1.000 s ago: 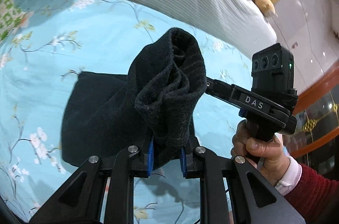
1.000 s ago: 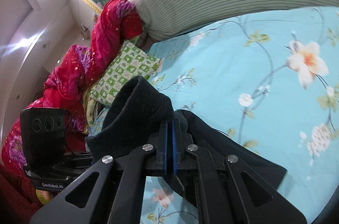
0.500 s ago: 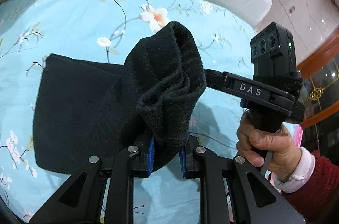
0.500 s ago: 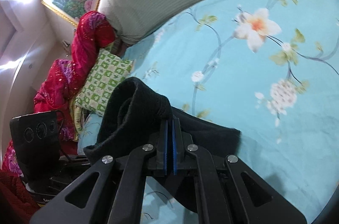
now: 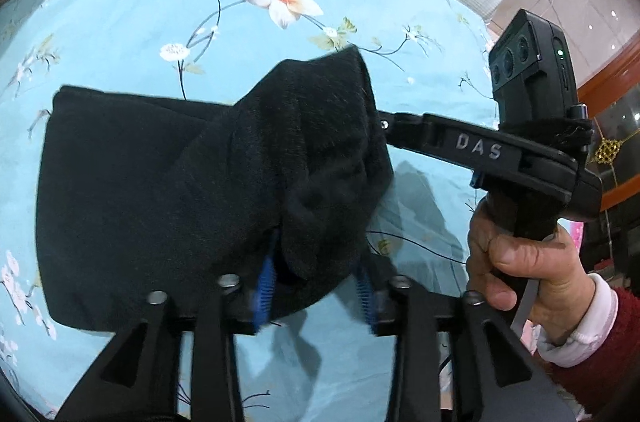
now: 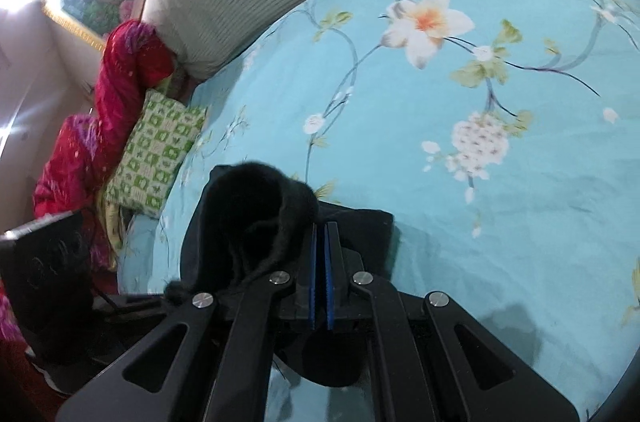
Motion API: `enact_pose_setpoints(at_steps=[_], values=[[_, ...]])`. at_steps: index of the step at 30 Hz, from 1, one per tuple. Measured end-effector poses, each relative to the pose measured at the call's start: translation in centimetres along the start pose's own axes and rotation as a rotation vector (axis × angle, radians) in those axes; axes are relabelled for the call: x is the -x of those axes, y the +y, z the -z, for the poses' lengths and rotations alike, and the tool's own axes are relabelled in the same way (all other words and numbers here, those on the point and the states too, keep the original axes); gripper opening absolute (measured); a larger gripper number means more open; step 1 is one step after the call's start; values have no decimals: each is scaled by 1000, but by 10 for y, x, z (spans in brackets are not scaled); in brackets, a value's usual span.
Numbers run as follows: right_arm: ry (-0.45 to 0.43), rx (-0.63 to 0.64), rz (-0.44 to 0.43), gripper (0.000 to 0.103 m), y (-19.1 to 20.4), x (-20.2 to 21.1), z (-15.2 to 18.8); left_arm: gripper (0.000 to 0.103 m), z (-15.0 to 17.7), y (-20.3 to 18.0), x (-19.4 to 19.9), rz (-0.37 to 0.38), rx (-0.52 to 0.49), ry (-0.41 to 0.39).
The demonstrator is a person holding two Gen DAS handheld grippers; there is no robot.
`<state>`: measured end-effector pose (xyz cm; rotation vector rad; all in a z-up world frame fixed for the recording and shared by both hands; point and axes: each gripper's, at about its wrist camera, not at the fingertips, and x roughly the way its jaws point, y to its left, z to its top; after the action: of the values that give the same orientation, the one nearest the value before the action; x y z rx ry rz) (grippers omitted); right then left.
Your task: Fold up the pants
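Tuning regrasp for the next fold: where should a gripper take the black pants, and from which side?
Take the black pants at the raised bunched end, coming from above. That end stands clear of the floral sheet; the rest lies flat. The left gripper, jaws just opening, still straddles it; the right gripper pinches its own side.
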<state>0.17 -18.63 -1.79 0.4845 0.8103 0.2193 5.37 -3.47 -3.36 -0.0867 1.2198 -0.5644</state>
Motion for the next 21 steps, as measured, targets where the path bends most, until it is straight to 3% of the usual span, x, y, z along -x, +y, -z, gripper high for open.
enact_pose_setpoints(at_steps=[5, 6, 8, 9, 10, 21], values=[[-3, -54, 55, 7, -6, 15, 5, 56, 5, -4, -1, 16, -12, 16], [-7, -65, 57, 12, -7, 19, 7, 56, 7, -4, -1, 21, -16, 19], [-16, -86, 75, 33, -9, 25, 9, 57, 8, -5, 2, 30, -24, 19], [-22, -102, 88, 50, -10, 28, 11, 58, 10, -6, 6, 36, -28, 15], [-37, -119, 93, 58, -13, 33, 14, 58, 11, -5, 9, 40, -30, 10], [-95, -176, 85, 67, -11, 58, 31, 62, 6, 18, 37, 45, 32, -40]])
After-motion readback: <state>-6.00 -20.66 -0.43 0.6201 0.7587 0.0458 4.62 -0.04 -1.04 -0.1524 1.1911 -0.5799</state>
